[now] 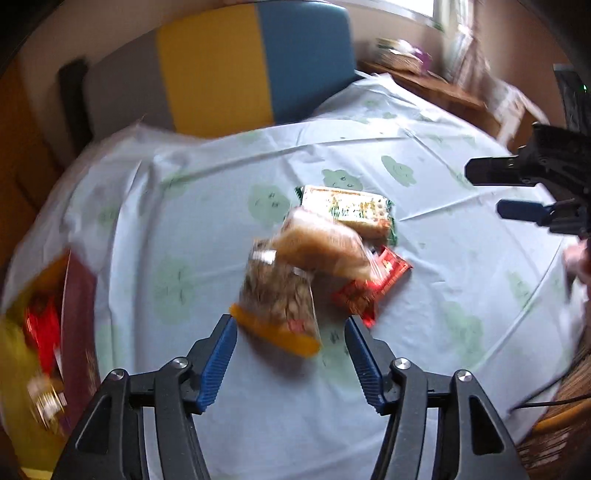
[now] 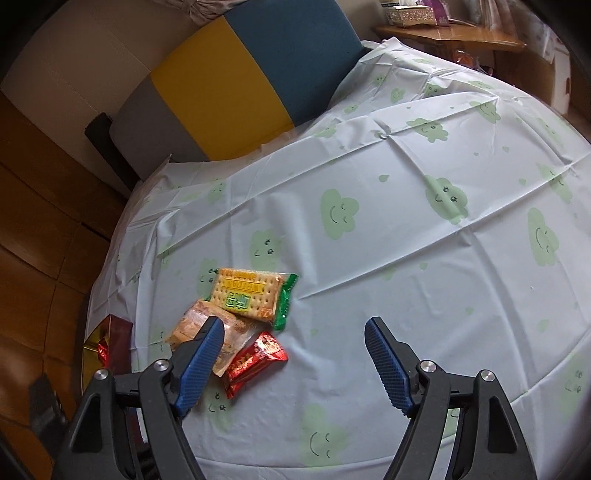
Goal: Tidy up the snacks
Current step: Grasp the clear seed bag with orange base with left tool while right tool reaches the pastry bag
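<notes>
A small pile of snacks lies mid-table: a clear nut bag with an orange strip (image 1: pixel 277 299), a tan bread pack (image 1: pixel 325 247) (image 2: pixel 207 328), a yellow-green cracker pack (image 1: pixel 347 210) (image 2: pixel 251 295) and a red wrapper (image 1: pixel 373 284) (image 2: pixel 255 360). My left gripper (image 1: pixel 291 325) is open, just short of the nut bag. My right gripper (image 2: pixel 293 328) is open and empty, right of the pile; it also shows at the right edge of the left wrist view (image 1: pixel 484 192). The left wrist view is blurred.
A red and gold box (image 1: pixel 55 332) (image 2: pixel 107 343) holding red packets sits at the table's left edge. The pale cloud-print tablecloth (image 2: pixel 406 277) covers the round table. A grey, yellow and blue chair back (image 2: pixel 236 81) stands behind, a wooden shelf (image 2: pixel 443 33) at far right.
</notes>
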Motion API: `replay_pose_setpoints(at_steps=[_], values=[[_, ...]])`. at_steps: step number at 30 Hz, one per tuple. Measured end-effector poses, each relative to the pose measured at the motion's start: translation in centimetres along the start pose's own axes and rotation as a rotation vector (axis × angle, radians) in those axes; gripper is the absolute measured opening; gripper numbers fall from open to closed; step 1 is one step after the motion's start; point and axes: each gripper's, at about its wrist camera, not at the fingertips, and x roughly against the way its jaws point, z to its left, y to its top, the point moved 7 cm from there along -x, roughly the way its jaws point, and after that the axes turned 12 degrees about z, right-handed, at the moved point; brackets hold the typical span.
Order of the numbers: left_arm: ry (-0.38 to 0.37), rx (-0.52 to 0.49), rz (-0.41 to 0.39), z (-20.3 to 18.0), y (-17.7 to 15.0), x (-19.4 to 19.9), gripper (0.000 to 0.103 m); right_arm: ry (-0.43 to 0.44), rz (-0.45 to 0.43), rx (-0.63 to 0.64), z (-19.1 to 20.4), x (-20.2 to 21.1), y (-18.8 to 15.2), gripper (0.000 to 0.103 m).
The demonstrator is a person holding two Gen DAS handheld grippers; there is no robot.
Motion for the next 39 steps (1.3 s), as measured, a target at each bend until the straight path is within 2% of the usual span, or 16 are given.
replay_pose_setpoints(at_steps=[5, 10, 11, 12, 14, 19, 21, 26, 28, 31, 35, 39], values=[[0.021, -0.114, 0.014, 0.0, 2.8, -2.2, 0.066, -0.017, 0.022, -0.027, -0.8, -0.6, -0.1, 0.079], [-0.039, -0.173, 0.03, -0.4, 4.0, -4.2, 0.066, -0.018, 0.036, -0.01, -0.3, -0.9, -0.1, 0.079], [-0.025, -0.186, 0.026, -0.5, 3.9, -4.5, 0.057, -0.027, 0.028, 0.001, -0.2, -0.8, 0.0, 0.079], [0.008, -0.193, 0.009, -0.3, 3.8, -4.6, 0.055, -0.041, 0.019, 0.01, -0.2, -0.7, 0.0, 0.079], [-0.013, -0.176, -0.016, -0.1, 3.2, -4.3, 0.049, -0.06, 0.009, 0.013, -0.3, -0.5, 0.1, 0.079], [-0.009, -0.074, -0.051, 1.1, -0.2, -2.5, 0.047, -0.08, 0.014, 0.033, -0.2, -0.8, 0.3, 0.079], [-0.014, 0.007, -0.069, 2.0, -2.7, -1.6, 0.047, -0.079, 0.033, 0.065, 0.4, -1.3, 0.0, 0.079], [0.003, 0.021, -0.112, 2.4, -6.9, -1.3, 0.048, -0.097, 0.122, 0.184, 2.4, -3.7, -1.4, 0.075], [0.013, 0.007, -0.133, 2.3, -7.7, -1.6, 0.048, -0.122, 0.141, 0.22, 2.8, -4.4, -1.7, 0.06], [-0.022, 0.043, -0.17, 2.8, -8.1, -1.7, 0.048, -0.153, 0.142, 0.236, 2.7, -4.9, -1.8, 0.051], [-0.046, 0.061, -0.199, 3.1, -8.4, -1.5, 0.048, -0.126, 0.1, 0.268, 3.6, -4.6, -1.4, 0.05], [-0.077, 0.062, -0.204, 3.3, -8.4, -1.6, 0.049, -0.097, 0.07, 0.377, 6.3, -4.5, -1.9, 0.05]])
